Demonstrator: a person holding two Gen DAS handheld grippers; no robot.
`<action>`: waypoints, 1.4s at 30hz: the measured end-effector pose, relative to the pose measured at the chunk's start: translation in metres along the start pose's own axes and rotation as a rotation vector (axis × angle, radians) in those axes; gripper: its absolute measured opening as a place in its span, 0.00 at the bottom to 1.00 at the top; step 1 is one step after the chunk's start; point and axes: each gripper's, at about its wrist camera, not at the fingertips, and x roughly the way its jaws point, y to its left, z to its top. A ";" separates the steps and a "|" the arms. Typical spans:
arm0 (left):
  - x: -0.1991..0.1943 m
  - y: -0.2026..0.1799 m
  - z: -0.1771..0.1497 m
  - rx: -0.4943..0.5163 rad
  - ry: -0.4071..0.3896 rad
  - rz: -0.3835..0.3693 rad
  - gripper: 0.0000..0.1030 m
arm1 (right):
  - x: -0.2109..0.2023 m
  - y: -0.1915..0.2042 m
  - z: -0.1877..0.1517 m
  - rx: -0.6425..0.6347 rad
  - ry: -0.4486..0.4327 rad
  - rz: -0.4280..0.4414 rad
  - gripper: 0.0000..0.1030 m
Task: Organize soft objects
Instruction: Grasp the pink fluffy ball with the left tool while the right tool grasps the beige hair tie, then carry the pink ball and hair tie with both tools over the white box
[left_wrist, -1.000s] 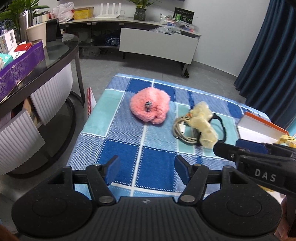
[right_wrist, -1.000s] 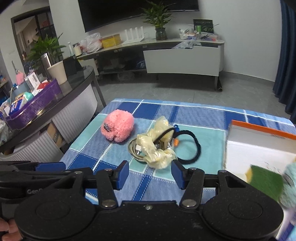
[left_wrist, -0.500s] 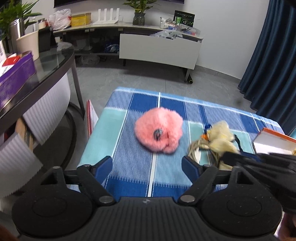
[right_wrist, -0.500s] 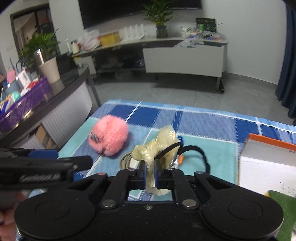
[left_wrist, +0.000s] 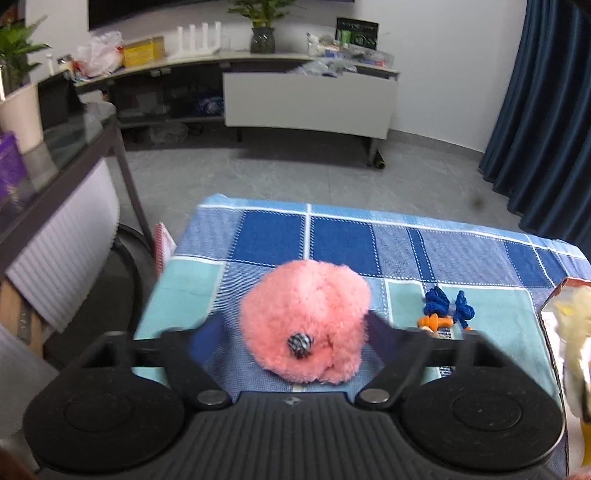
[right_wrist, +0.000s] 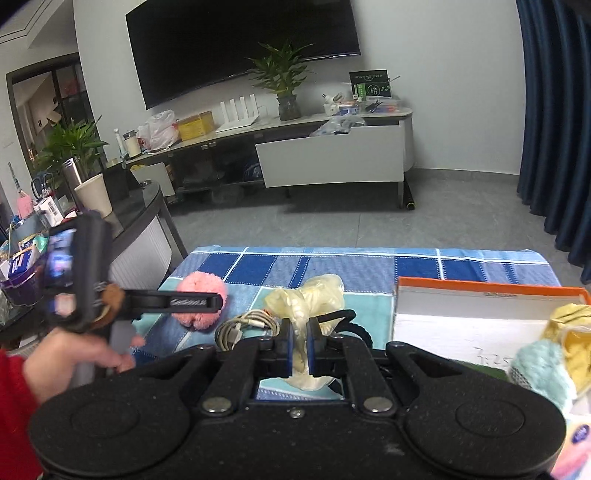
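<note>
Jaws of the left gripper (left_wrist: 293, 332) gape around the pink pompom (left_wrist: 304, 319); right gripper (right_wrist: 300, 349) pinches the yellow cloth (right_wrist: 306, 299).

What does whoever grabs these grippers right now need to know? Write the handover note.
Right gripper: shut on the pale yellow scrunchie, not yet in the white box.
Left gripper: open, straddling the pink fluffy scrunchie on the checked cloth.
Done: teal fluffy piece and yellow piece sit at the box.
Left: box the yellow scrunchie, grasp and box the pink one. Grey cable and the blue-and-orange bits remain on the cloth.
</note>
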 end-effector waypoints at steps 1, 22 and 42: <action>0.000 0.001 -0.001 -0.002 -0.010 -0.002 0.61 | -0.004 -0.001 -0.001 0.007 0.001 0.004 0.09; -0.153 -0.019 -0.067 -0.031 -0.064 0.007 0.58 | -0.066 0.023 -0.032 -0.015 -0.010 0.038 0.09; -0.207 -0.063 -0.090 -0.027 -0.113 -0.080 0.58 | -0.141 0.008 -0.041 0.018 -0.101 -0.009 0.09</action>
